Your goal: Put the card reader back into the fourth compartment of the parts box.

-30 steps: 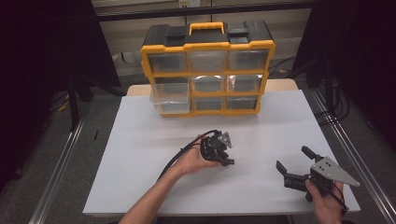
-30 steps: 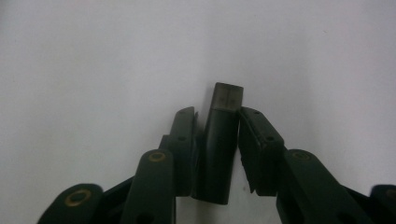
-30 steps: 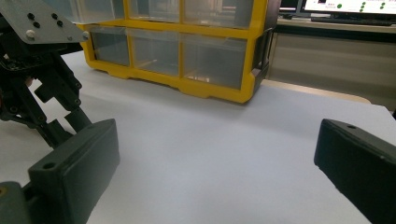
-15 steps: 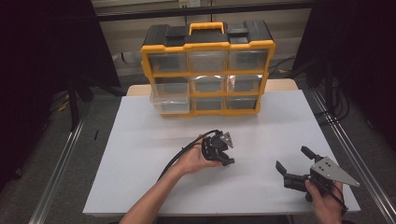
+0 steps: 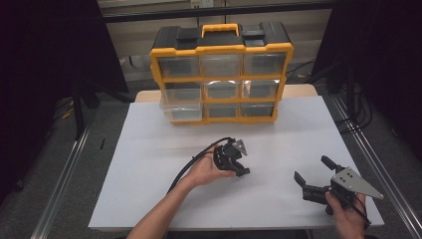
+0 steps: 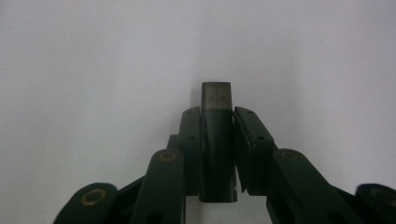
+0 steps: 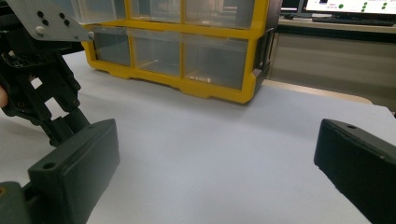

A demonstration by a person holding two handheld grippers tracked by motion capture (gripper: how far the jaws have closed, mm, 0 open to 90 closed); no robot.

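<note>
Held thing: a small dark rectangular block (image 6: 216,140) is sitting clamped between the jaws of the left gripper (image 5: 234,158), its squared end sticking out past the jaw tips.
Long axis: the block is lying along the gripper's own reach, pointing straight ahead of the jaws and down at the white desk (image 5: 149,169); what the block is I cannot tell.
Left gripper: it is closing on the block, tilted toward the desk near its middle, the person's left hand (image 5: 206,172) wrapping it from behind.
Right gripper: the right gripper (image 5: 313,174) is hovering near the desk's right front corner with its jaws spread wide and nothing between them.
Key relation: the block is lying to the left of the right gripper, well apart from it, and the spread jaws are facing that way, so I judge any handover would run across the desk front.
Drawer cabinet: the yellow drawer cabinet (image 5: 221,79) is standing at the far edge, beyond both grippers; its lower-left drawer (image 5: 181,108) is sticking out slightly.
</note>
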